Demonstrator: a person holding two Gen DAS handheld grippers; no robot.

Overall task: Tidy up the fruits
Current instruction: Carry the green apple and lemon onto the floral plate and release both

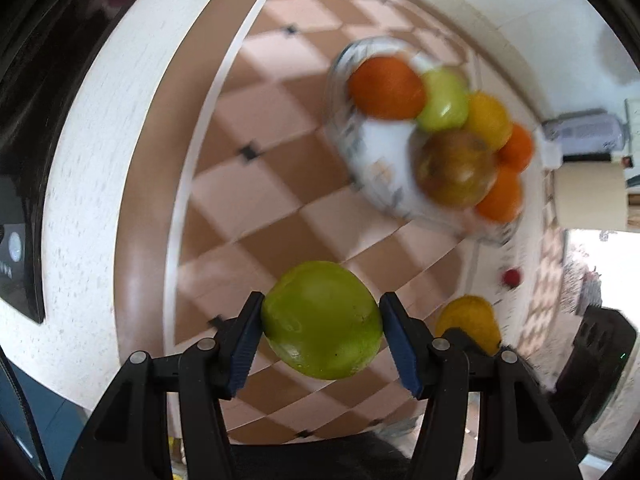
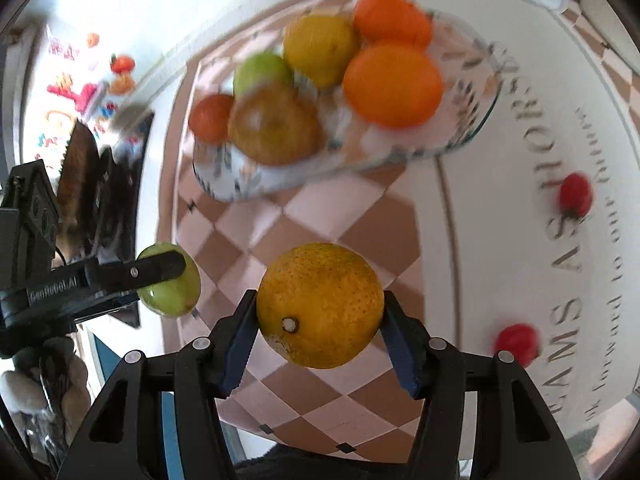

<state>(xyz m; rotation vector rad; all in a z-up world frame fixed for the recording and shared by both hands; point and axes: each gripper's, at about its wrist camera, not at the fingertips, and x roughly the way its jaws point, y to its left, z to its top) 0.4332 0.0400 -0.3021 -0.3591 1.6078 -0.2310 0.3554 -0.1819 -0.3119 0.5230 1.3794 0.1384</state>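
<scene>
My left gripper point(image 1: 321, 334) is shut on a green apple point(image 1: 322, 320) and holds it above the checkered tablecloth. My right gripper point(image 2: 318, 330) is shut on a yellow-orange citrus fruit point(image 2: 320, 305), also held in the air. The citrus shows in the left wrist view point(image 1: 470, 320), and the green apple with the left gripper shows in the right wrist view point(image 2: 170, 280). A glass bowl point(image 1: 362, 160) point(image 2: 224, 184) ahead holds several oranges, a green apple, a yellow fruit and a brownish pear.
Two small red fruits point(image 2: 575, 196) point(image 2: 516, 344) lie on the white lettered border of the tablecloth point(image 2: 520, 200); one shows in the left wrist view point(image 1: 511, 277). A paper towel roll point(image 1: 588, 196) stands at the right. Fridge magnets point(image 2: 80, 88) are at the left.
</scene>
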